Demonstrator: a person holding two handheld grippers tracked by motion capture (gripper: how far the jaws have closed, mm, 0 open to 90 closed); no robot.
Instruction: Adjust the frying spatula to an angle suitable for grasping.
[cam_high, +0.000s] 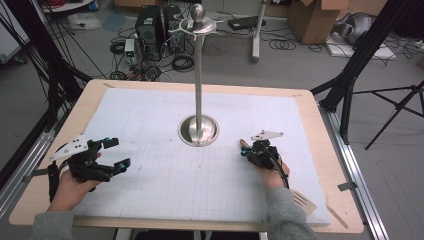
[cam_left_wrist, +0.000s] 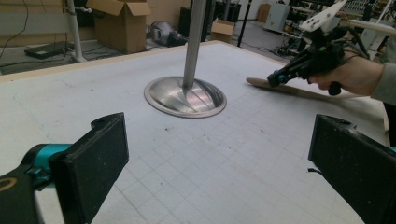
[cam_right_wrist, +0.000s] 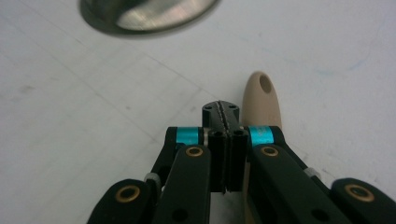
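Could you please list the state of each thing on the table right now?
Left gripper: open, empty, held above the mat.
Right gripper: shut, empty, over the spatula's handle.
Wooden slotted spatula: lying flat on the mat, not gripped.
Steel utensil stand: upright, hooks bare.

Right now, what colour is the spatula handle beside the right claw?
Pale beige wooden spatula handle with a hanging hole; clearest in the right gripper view.

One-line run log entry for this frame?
left gripper: open, empty | right gripper: shut, over wooden spatula, not gripping | stand: mat centre
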